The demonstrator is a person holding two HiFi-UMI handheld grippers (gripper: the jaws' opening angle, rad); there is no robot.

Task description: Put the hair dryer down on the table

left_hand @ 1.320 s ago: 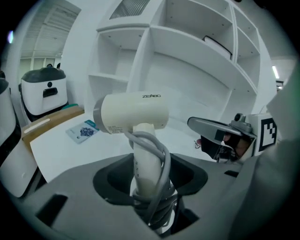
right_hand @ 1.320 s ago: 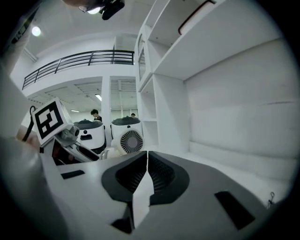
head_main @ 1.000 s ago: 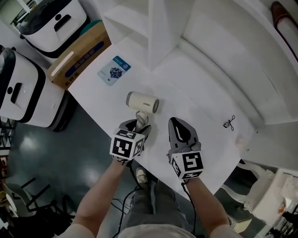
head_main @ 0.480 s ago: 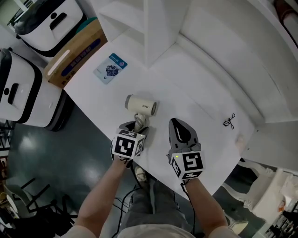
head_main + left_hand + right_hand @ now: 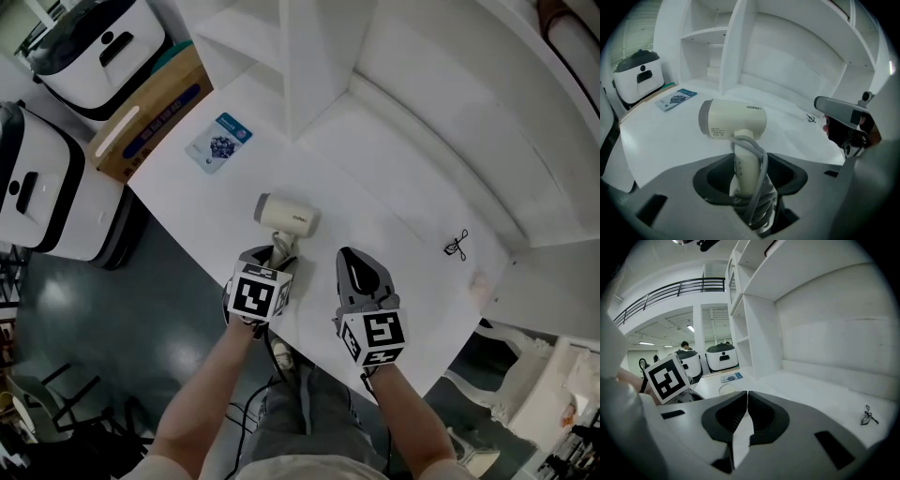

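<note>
Head view: one hair dryer (image 5: 286, 214), two grippers.

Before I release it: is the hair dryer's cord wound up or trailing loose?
Wound up: the cord loops round the hair dryer handle, held by the left gripper.

I see my left gripper (image 5: 278, 255) at seven o'clock, right gripper (image 5: 351, 258) at five: grey shells, black pads (image 5: 729, 416), each carrying a white marker cube (image 5: 258, 293) with black squares. Grey trousers (image 5: 305, 422), possibly jeans.
</note>
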